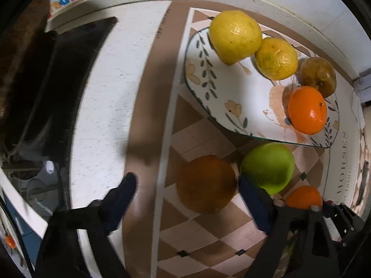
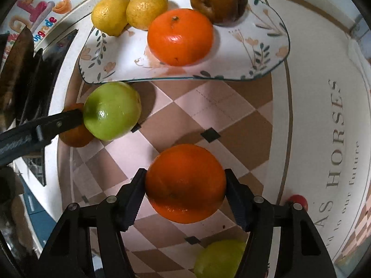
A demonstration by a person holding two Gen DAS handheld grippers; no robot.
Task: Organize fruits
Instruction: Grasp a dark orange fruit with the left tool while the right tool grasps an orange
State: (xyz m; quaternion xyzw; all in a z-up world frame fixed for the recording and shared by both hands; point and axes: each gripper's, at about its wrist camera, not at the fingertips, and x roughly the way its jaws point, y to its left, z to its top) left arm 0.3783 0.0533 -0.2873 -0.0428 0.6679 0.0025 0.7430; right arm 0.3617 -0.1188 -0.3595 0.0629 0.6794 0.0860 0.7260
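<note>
Fruit sorting under way on a checkered brown-and-pink mat (image 2: pixel 208 106) atop the white speckled counter (image 1: pixel 104 106).

Right hand-held gripper (image 2: pixel 185 185) pinching a round bright orange (image 2: pixel 185 183) just above the mat; left hand-held gripper (image 1: pixel 187 183) spread wide around a dull brownish orange (image 1: pixel 206 183), one finger touching a glossy green apple (image 2: pixel 111 111). Already on the floral oval ceramic plate (image 2: pixel 255 53): two yellow citrus fruits (image 2: pixel 109 14), a brown pear (image 2: pixel 218 0), a shiny tangerine (image 2: pixel 179 37). Second yellow-green apple (image 2: pixel 218 257) near the lower edge of the right wrist view.
</note>
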